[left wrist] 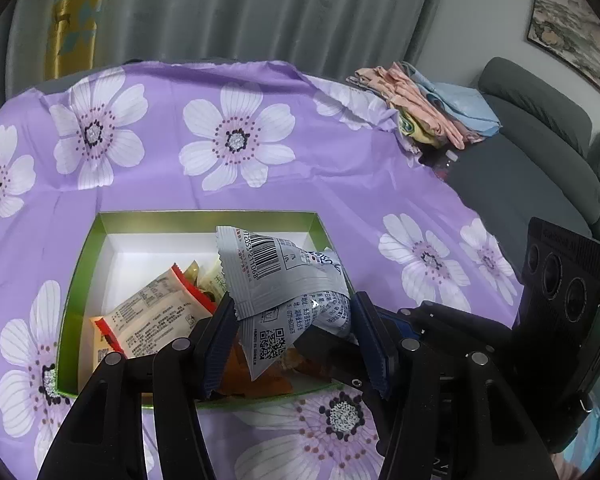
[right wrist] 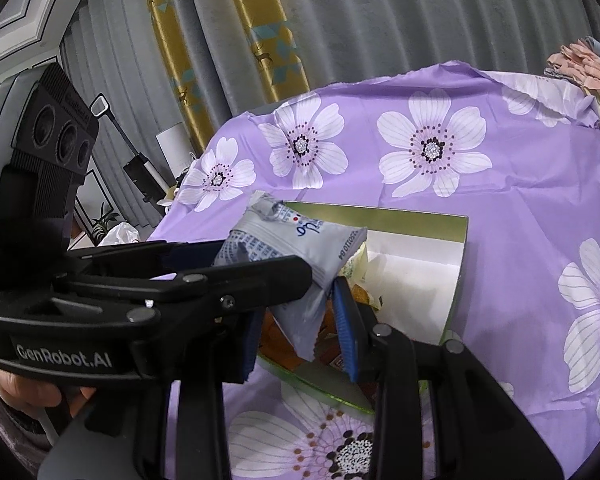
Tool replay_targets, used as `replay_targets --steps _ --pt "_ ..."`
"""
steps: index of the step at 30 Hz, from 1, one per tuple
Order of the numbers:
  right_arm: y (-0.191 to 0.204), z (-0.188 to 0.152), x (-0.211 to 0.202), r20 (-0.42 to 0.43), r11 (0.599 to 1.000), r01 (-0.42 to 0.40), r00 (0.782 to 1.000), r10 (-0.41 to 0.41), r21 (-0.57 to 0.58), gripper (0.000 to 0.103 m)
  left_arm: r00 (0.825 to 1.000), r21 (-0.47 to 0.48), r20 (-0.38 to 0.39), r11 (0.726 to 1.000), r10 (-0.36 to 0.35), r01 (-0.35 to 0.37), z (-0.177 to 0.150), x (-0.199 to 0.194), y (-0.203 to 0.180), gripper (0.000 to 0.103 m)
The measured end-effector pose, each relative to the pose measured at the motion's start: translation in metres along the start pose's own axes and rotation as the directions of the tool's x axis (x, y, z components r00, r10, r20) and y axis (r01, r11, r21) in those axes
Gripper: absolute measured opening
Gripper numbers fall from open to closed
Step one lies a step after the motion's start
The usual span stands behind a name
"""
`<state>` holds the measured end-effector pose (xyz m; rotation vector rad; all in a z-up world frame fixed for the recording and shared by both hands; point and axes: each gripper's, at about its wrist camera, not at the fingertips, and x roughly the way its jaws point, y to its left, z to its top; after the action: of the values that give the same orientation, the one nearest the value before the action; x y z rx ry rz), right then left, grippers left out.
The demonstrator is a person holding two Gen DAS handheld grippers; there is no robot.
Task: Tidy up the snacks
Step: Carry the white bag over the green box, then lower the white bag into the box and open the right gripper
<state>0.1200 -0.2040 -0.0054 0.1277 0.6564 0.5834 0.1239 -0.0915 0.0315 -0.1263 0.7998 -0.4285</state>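
Note:
A green box [left wrist: 204, 218] with a white inside lies on the purple flowered cloth and holds several snack packets, among them a beige and red one [left wrist: 148, 316]. My left gripper [left wrist: 296, 332] is shut on a grey-white snack packet [left wrist: 276, 276] with a barcode, held over the box's right half. In the right wrist view the same packet [right wrist: 296, 240] hangs over the box [right wrist: 420, 220]. My right gripper [right wrist: 300, 328] is wide apart around the packet's lower corner, and its blue pad [right wrist: 344, 320] does not press it. The left gripper's body [right wrist: 180, 280] crosses this view.
A purple cloth with white flowers [left wrist: 300, 168] covers the table. A pile of folded pink and blue cloths [left wrist: 428, 104] lies at the far right edge. A grey sofa [left wrist: 540, 152] stands to the right, and curtains [right wrist: 380, 20] hang behind.

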Motion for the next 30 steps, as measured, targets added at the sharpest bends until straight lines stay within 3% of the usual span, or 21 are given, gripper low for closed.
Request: replay_targets --steps 30 --pt "-0.007 0.006 0.054 -0.109 1.000 0.004 0.994 -0.004 -0.004 0.034 0.998 -0.067 -0.062 0.998 0.008 -0.012 0.006 0.041 0.046 0.056"
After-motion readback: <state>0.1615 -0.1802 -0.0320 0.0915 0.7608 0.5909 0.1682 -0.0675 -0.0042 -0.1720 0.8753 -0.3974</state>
